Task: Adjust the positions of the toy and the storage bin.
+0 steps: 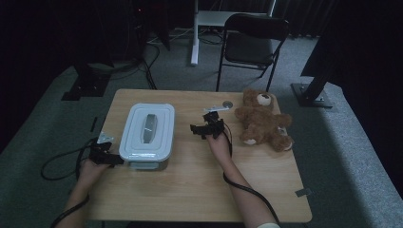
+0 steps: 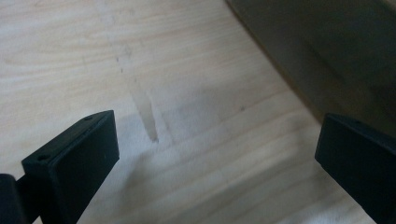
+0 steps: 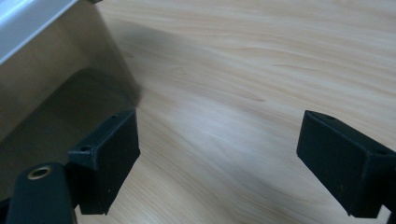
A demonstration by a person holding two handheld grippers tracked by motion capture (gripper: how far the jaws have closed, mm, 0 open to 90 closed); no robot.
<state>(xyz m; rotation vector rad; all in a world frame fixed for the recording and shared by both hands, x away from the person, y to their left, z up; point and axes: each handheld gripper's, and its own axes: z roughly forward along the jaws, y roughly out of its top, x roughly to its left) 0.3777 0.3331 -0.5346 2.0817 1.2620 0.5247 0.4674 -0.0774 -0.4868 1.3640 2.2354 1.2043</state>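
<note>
My left gripper (image 1: 110,159) sits near the table's (image 1: 190,190) left edge, right at the near left corner of the lidded box (image 1: 146,135), and its jaws stand wide apart with only bare wood between them. In the left gripper view the box's side wall (image 2: 327,51) runs across the upper right, just beyond the jaw on that side; I cannot tell whether that jaw touches it. My right gripper (image 1: 205,129) is over the middle of the table, between the box and the teddy bear (image 1: 261,121), and it too is released, its jaws spread over the bare tabletop and gripping nothing. In the right gripper view the box's wall (image 3: 42,93) stands at the left. The box rests on the left half of the table with its lid on. The bear lies by the far right corner.
</note>
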